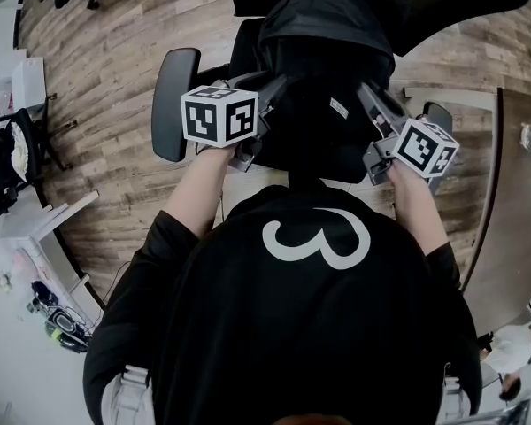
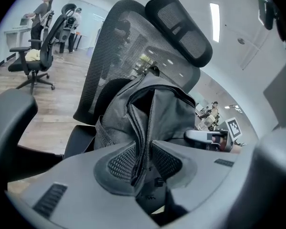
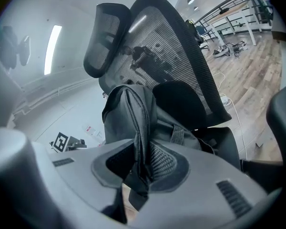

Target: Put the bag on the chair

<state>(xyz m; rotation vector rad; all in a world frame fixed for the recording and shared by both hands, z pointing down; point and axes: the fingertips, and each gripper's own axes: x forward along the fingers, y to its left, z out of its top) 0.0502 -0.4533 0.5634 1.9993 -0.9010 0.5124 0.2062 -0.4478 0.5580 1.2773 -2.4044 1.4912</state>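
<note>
A black backpack [image 1: 319, 104] stands upright on the seat of a black mesh office chair [image 1: 173, 104], leaning on its backrest [image 2: 119, 46]. My left gripper [image 1: 279, 91] reaches to the bag's left side. In the left gripper view the bag [image 2: 167, 113] has a zippered fold pinched between that gripper's [image 2: 142, 159] pads. My right gripper [image 1: 372, 100] reaches to the bag's right side. In the right gripper view another fold of the bag [image 3: 128, 113] sits between that gripper's [image 3: 142, 161] pads, in front of the mesh backrest [image 3: 176, 51]. The seat under the bag is hidden.
The chair's armrests flank the bag on both sides. A brown desk [image 1: 522, 202] lies at the right, and a white desk [image 1: 35, 228] with clutter at the left. Another office chair [image 2: 35, 56] and people [image 2: 40, 11] are far back on the wood floor.
</note>
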